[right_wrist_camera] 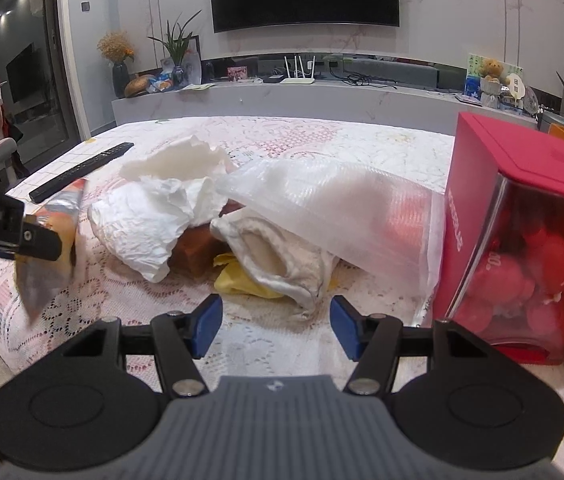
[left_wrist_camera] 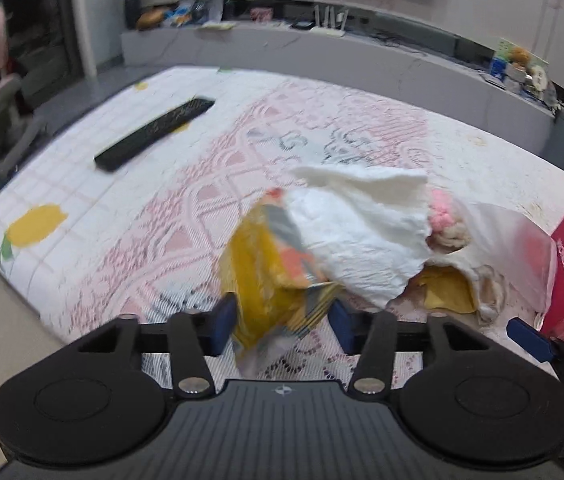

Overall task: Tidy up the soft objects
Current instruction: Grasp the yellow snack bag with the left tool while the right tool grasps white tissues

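While both claws hang over the lace-covered table (left_wrist_camera: 82,184), I see this, from left to right:

Remote: a black remote (left_wrist_camera: 154,134) lies at the upper left of the left wrist view, well apart from the heap.
Snack packet: a yellow and orange snack packet (left_wrist_camera: 274,264) stands at the lower middle of that view, blurred, and at the far left edge of the right wrist view.
Left gripper: the left gripper (left_wrist_camera: 282,322) has the packet between its blue pads, which press it on both sides.
Tissue: a crumpled white tissue (right_wrist_camera: 146,228) lies left of centre, atop the heap.
Heap: a brown block (right_wrist_camera: 196,250), a yellow cloth (right_wrist_camera: 238,280) and a cream cloth (right_wrist_camera: 282,256) lie touching at centre.
Plastic bag: a clear plastic bag (right_wrist_camera: 342,216) drapes over the heap, reaching the box.
Right gripper: the right gripper (right_wrist_camera: 276,320) stands wide and empty, just before the cream cloth.
Red box: a red box (right_wrist_camera: 522,184) of red balls stands at the right edge.
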`<state>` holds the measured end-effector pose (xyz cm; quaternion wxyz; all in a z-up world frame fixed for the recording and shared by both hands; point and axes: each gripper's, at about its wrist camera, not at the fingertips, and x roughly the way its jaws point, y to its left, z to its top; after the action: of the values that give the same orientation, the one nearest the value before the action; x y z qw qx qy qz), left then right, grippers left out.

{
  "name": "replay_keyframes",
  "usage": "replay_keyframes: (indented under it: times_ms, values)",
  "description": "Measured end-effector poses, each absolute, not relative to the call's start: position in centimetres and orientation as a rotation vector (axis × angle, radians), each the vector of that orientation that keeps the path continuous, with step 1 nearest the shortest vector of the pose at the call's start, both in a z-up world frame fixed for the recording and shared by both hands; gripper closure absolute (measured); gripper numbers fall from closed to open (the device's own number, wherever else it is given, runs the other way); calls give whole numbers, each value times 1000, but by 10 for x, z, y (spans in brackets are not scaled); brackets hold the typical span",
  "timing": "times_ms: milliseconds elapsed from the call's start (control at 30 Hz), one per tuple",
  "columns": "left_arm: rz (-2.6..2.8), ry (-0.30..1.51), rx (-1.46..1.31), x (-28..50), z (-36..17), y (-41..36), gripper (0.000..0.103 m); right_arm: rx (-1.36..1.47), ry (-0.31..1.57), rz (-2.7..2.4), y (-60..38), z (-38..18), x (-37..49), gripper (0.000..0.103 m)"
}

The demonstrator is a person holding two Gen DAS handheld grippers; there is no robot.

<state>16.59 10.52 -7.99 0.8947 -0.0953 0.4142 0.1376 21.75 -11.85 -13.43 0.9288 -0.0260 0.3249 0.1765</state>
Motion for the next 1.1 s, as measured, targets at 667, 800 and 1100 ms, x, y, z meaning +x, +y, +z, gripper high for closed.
replay_keyframes:
  times_ms: [667,800,1100]
  values:
    - [297,888,-144,184,-90,100,65,-129,622,497,-95,-121,204,43]
    - [268,854,-200,174,-77,117,73,-183,587,555,-84,-108,202,40]
    - [231,761,-269,170,-67,142,75,-429,393,740,-42,-81,237,3]
